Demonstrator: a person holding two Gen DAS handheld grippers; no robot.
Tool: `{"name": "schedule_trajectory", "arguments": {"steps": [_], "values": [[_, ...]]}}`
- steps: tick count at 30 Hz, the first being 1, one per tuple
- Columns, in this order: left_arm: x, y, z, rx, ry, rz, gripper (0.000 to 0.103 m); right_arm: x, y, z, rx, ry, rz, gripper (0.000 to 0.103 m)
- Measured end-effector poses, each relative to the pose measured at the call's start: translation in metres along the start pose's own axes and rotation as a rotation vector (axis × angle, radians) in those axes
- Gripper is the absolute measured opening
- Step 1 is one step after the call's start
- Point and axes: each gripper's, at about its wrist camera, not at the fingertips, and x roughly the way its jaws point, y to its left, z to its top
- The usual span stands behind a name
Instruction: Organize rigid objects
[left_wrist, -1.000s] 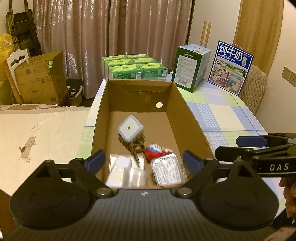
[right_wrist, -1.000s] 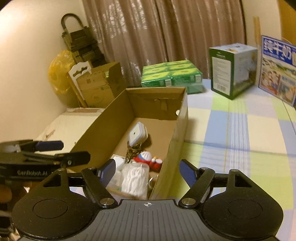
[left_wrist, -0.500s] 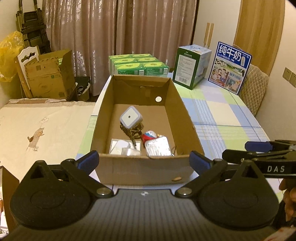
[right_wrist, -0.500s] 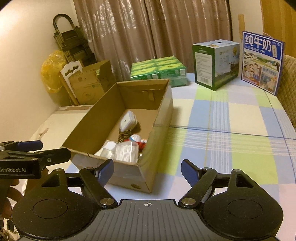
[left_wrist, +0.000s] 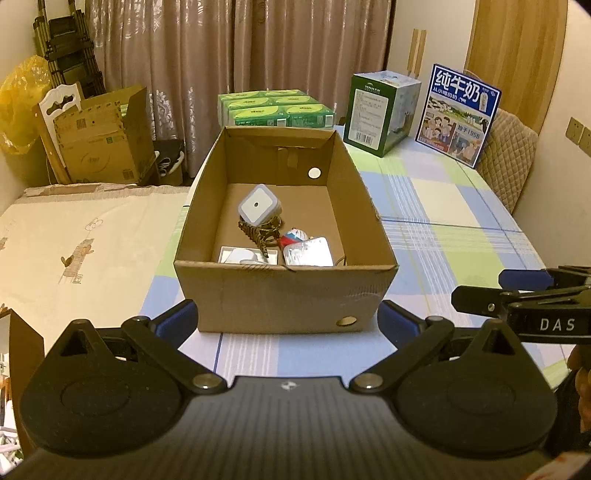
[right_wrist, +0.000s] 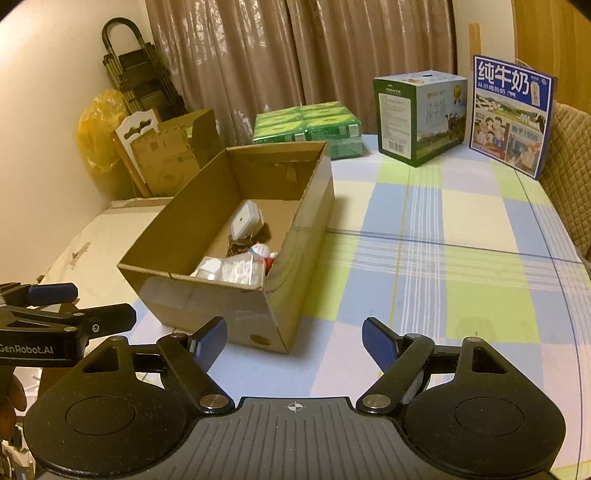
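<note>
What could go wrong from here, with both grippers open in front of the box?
1. The cardboard box sits close to the table's left edge; a nudge from the left gripper could push it off.
2. The white cube rests on a braided cord among crowded items; lifting one may drag others.

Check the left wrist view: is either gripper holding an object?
No. The left gripper stands open in front of the cardboard box, and the right gripper is empty too.

Home dining room: checked tablecloth (right_wrist: 424, 258), floor-length curtains (left_wrist: 258, 48), padded chair (left_wrist: 509, 155), milk cartons (right_wrist: 417, 114) and tissue packs (left_wrist: 273, 110) stacked on table, folded stepladder (right_wrist: 144, 70) in corner.
</note>
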Motion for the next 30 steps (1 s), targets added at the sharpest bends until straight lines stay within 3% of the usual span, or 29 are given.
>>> {"name": "schedule_trajectory", "arguments": {"steps": [30], "values": [[0.001,-0.004,-0.01,0.002,0.015,0.015,0.102,-0.007,0.004,-0.013,-0.001,0.006,0.002,0.078]]}}
